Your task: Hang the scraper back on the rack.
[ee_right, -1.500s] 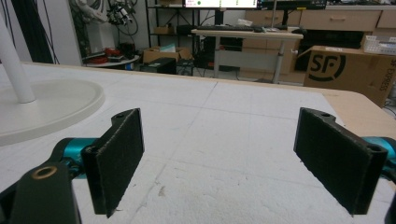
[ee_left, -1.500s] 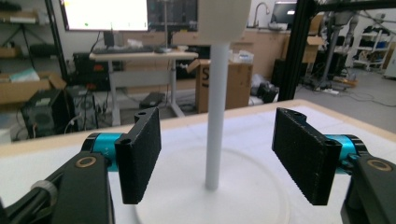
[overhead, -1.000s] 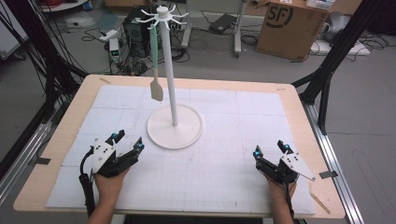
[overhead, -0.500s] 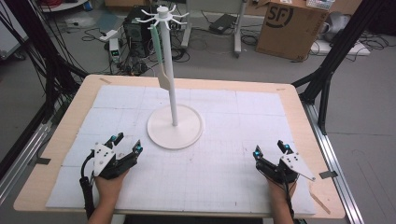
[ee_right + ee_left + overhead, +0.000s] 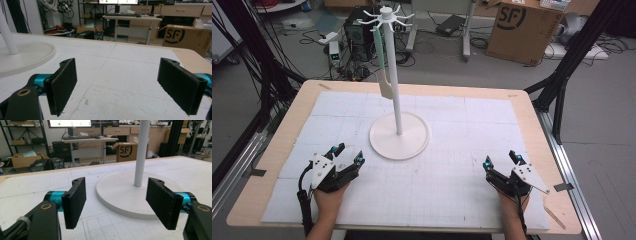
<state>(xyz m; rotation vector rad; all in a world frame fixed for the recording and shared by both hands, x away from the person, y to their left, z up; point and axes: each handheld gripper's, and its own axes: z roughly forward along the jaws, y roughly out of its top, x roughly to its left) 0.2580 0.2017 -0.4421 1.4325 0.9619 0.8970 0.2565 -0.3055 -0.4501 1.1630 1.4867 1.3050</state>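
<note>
A tall white stand (image 5: 391, 70) sits on the desk (image 5: 472, 130), on a round flat base (image 5: 400, 136), with little hooks (image 5: 388, 16) at the top. A spatula (image 5: 382, 60) with a pale green handle hangs from one hook on the left side of the pole. It hangs almost straight down, handle up and flat end down, and the flat end is well above the desk. The left claw (image 5: 348, 155) rests low on the desk near the front edge, just beside the round base. Its jaws are wide apart and hold nothing. In the left gripper view the pole (image 5: 141, 152) rises right between the two jaws, a bit farther off, so this claw already points at the stand. The right claw (image 5: 502, 161) rests near the front edge too, on the other side, well apart from the stand. Its jaws are wide apart too and hold nothing. In the right gripper view the round base (image 5: 25, 58) is off to the left and only bare desk lies between the jaws. The left claw is the nearer one to the spatula, because the spatula hangs on its side of the pole. The spatula is up and away from that claw, so I think the left claw would have to go up high and forward. Since the spatula is long up and down, the jaws should close on it from the sides.
</note>
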